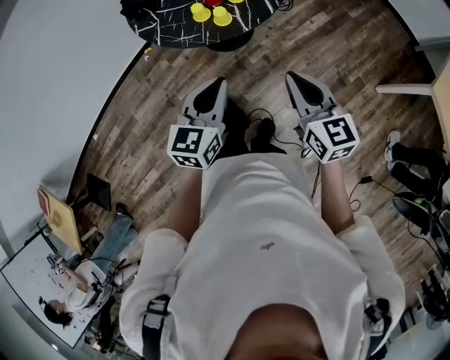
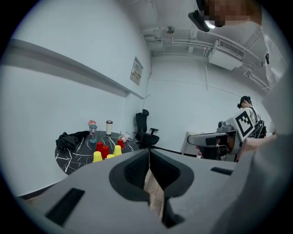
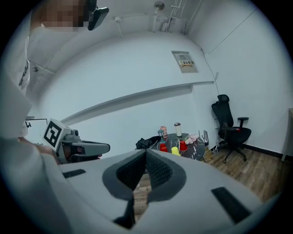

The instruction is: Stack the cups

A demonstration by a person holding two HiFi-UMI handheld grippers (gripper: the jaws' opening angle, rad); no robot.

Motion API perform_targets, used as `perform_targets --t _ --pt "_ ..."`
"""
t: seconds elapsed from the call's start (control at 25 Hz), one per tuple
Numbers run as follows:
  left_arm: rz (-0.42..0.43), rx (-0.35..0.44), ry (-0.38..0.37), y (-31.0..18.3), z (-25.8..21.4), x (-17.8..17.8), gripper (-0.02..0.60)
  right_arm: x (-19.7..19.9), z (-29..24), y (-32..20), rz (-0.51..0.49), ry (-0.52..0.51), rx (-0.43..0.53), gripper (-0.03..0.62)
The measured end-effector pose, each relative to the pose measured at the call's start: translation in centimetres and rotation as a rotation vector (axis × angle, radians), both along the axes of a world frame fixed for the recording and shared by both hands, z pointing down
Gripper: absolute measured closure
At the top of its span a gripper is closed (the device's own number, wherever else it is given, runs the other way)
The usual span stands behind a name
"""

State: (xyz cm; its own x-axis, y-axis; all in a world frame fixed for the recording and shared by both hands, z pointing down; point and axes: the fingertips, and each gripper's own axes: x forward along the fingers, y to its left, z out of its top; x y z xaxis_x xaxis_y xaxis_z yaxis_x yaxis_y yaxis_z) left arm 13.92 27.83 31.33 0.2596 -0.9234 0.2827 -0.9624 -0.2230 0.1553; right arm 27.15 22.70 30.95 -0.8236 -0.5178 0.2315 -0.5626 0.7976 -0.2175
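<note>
Red cups (image 2: 103,149) and yellow cups (image 2: 117,150) stand on a round black marble-look table (image 2: 73,153) a few steps ahead of me. In the head view only yellow cups (image 1: 211,13) show at the table's near edge (image 1: 211,39). The right gripper view has red cups (image 3: 182,145) and a yellow cup (image 3: 174,150) far off. My left gripper (image 1: 219,83) and right gripper (image 1: 292,76) are held side by side above the wooden floor, far from the table. Both are shut with nothing between the jaws.
A black cloth (image 2: 68,139), a small lantern (image 2: 93,131) and a tumbler (image 2: 109,127) share the table. A black office chair (image 2: 145,129) stands beyond it. Cables (image 1: 264,130) lie on the floor ahead. A person sits at a desk (image 1: 77,285) behind left.
</note>
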Motion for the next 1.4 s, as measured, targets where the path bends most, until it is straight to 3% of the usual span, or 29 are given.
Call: perform_targets --t 0.32,0.72,1.0,1.12,1.4 --pt "0.005 -0.016 -0.007 0.1 0.4 0.0 0.574 -0.9 0.7 -0.1 -0.023 -0.008 -0.028 0.591" --pt "0.033 -0.012 -0.017 -1.9 0.5 -2.9 0.574 -4.8 1.0 -1.5 -0.053 0.027 -0.038 0.591" --pt "0.031 -0.016 -0.032 -4.4 0.6 -7.4 0.571 -9.7 0.5 -4.0 -0.08 0.052 -0.034 0.576" --pt "0.031 -0.022 -0.033 -5.2 0.7 -9.6 0.529 -11.9 0.3 -5.0 -0.102 0.067 -0.033 0.563" --pt "0.02 -0.028 -0.009 -8.3 1.5 -14.6 0.509 -17.0 1.0 -8.1 -0.125 0.115 -0.04 0.526"
